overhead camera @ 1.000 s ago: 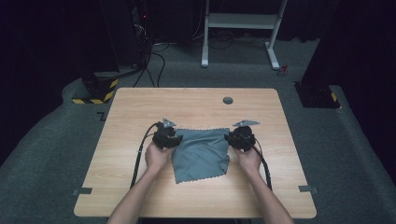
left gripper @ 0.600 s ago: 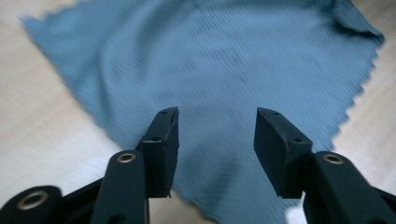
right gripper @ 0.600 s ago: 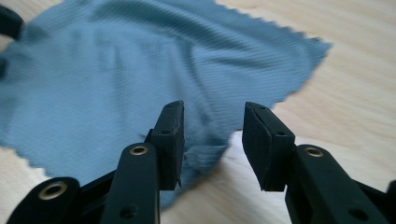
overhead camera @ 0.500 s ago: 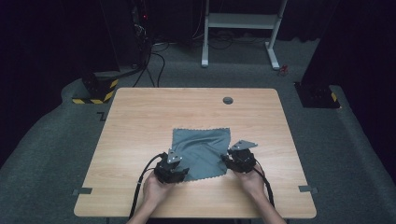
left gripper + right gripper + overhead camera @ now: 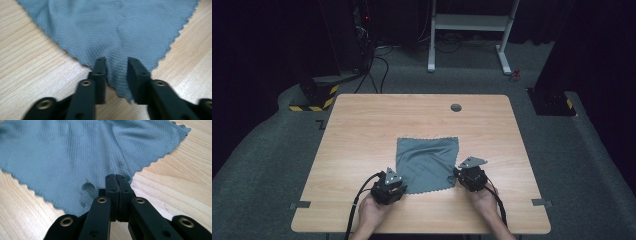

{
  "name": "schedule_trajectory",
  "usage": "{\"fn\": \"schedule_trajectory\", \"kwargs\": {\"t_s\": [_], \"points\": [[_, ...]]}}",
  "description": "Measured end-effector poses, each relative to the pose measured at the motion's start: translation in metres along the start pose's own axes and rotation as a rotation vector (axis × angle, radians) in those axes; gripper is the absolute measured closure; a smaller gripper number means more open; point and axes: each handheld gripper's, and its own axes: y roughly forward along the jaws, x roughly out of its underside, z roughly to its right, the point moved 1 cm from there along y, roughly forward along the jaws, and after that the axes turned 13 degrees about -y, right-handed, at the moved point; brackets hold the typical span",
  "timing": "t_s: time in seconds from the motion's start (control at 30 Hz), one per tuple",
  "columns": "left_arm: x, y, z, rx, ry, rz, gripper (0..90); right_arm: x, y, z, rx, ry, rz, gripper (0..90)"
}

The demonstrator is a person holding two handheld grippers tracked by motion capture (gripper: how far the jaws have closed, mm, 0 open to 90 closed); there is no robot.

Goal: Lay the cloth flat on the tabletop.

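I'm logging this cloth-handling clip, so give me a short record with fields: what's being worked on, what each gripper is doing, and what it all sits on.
item: grey cloth with scalloped edges, lying spread and mostly flat
surface: wooden table
left gripper: at the cloth's near left corner, jaws have just been closing, a gap remains, corner lies between them
right gripper: at the cloth's near right corner, jaws shut on the pinched, puckered edge
other: round grommet hole near the table's far edge
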Motion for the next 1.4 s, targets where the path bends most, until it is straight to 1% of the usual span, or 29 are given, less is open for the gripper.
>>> {"fn": "schedule_trajectory", "kwargs": {"t_s": [0.07, 0.1, 0.13, 0.17, 0.2, 0.3, 0.33, 0.37, 0.4, 0.47, 0.5, 0.57, 0.63, 0.67, 0.7, 0.73, 0.77, 0.8, 0.83, 0.87, 0.93, 0.97, 1.03, 1.1, 1.17, 1.2, 1.27, 1.3, 1.4], "points": [[0.0, 0.0, -0.001, 0.004, -0.003, 0.003, 82.6, 0.002, -0.003, 0.0, -0.001, -0.005, -0.001, 89.5], [-0.001, 0.001, -0.001, 0.017, -0.019, 0.002, 85.5, 0.003, -0.005, 0.0, 0.001, -0.005, 0.0, 89.5], [-0.002, 0.001, -0.002, 0.015, -0.012, 0.001, 85.5, 0.003, -0.005, 0.0, 0.001, -0.005, 0.0, 89.5], [-0.002, 0.002, -0.002, 0.022, -0.016, 0.0, 87.7, 0.005, -0.007, 0.0, 0.004, -0.01, 0.003, 89.5], [-0.001, 0.0, -0.003, 0.007, -0.002, 0.003, 89.2, 0.01, -0.012, 0.001, 0.002, -0.002, 0.011, 89.6], [0.002, -0.003, -0.005, 0.002, 0.008, 0.0, 89.4, 0.015, -0.017, 0.003, -0.007, 0.006, 0.018, 89.8], [0.003, -0.006, -0.008, 0.006, 0.004, -0.001, 89.4, 0.018, -0.02, 0.003, -0.011, 0.005, 0.02, 89.9], [0.005, -0.008, -0.009, 0.023, -0.018, 0.002, 89.4, 0.02, -0.022, 0.002, -0.015, 0.0, 0.02, 89.8], [0.006, -0.011, -0.012, 0.033, -0.031, 0.004, 89.4, 0.025, -0.026, -0.002, -0.034, -0.01, 0.018, 89.8], [0.008, -0.016, -0.015, 0.037, -0.036, 0.004, 89.2, 0.026, -0.027, -0.005, -0.041, -0.017, 0.018, 89.8], [0.009, -0.019, -0.016, 0.028, -0.033, -0.007, 88.9, 0.029, -0.027, -0.012, -0.055, -0.033, 0.012, 89.6], [0.01, -0.019, -0.016, 0.021, -0.023, -0.015, 88.6, 0.029, -0.026, -0.014, -0.063, -0.038, 0.012, 89.2], [0.012, -0.02, -0.016, 0.015, -0.032, -0.012, 85.5, 0.03, -0.025, -0.018, -0.06, -0.046, 0.015, 85.3], [0.013, -0.021, -0.018, -0.004, -0.035, 0.007, 79.0, 0.028, -0.026, -0.016, -0.04, -0.03, 0.03, 80.0], [0.013, -0.021, -0.018, -0.004, -0.035, 0.007, 76.0, 0.028, -0.026, -0.016, -0.04, -0.03, 0.03, 80.0], [0.013, -0.02, -0.018, -0.001, -0.053, 0.019, 76.0, 0.027, -0.027, -0.012, -0.026, 0.004, 0.047, 78.3], [0.012, -0.02, -0.018, -0.002, -0.063, 0.031, 72.0, 0.025, -0.027, -0.008, -0.015, 0.035, 0.06, 78.0], [0.01, -0.019, -0.019, -0.005, -0.054, 0.04, 68.0, 0.022, -0.026, -0.004, -0.002, 0.059, 0.067, 77.5], [0.006, -0.015, -0.017, 0.001, -0.058, 0.059, 63.6, 0.016, -0.021, 0.001, 0.024, 0.078, 0.057, 77.4], [0.006, -0.015, -0.017, 0.001, -0.058, 0.059, 61.2, 0.013, -0.017, 0.003, 0.031, 0.078, 0.047, 77.1], [0.003, -0.011, -0.016, -0.017, -0.031, 0.073, 58.8, 0.01, -0.013, 0.004, 0.038, 0.069, 0.036, 76.5], [0.002, -0.009, -0.014, -0.012, -0.037, 0.07, 57.1, 0.008, -0.008, 0.005, 0.048, 0.064, 0.023, 75.5], [0.002, -0.006, -0.012, -0.016, -0.021, 0.084, 54.5, 0.004, 0.001, 0.005, 0.072, 0.049, -0.008, 73.5], [0.003, -0.004, -0.008, -0.012, -0.02, 0.091, 52.9, 0.0, 0.007, 0.006, 0.097, 0.024, -0.024, 73.6], [0.003, -0.003, -0.008, -0.019, -0.008, 0.086, 51.9, -0.001, 0.011, 0.007, 0.085, 0.029, -0.037, 76.9], [0.004, -0.003, -0.008, -0.021, -0.003, 0.078, 51.7, -0.001, 0.013, 0.007, 0.081, 0.015, -0.05, 80.3], [0.006, -0.001, -0.009, -0.03, -0.008, 0.066, 51.9, 0.0, 0.013, 0.009, 0.056, 0.005, -0.046, 89.4], [0.008, -0.001, -0.01, -0.021, -0.02, 0.064, 52.3, 0.0, 0.013, 0.011, 0.09, -0.022, -0.069, 89.9], [0.009, -0.003, -0.009, -0.018, -0.014, 0.054, 52.3, 0.001, 0.012, 0.015, 0.102, -0.017, -0.085, 89.9]]}}
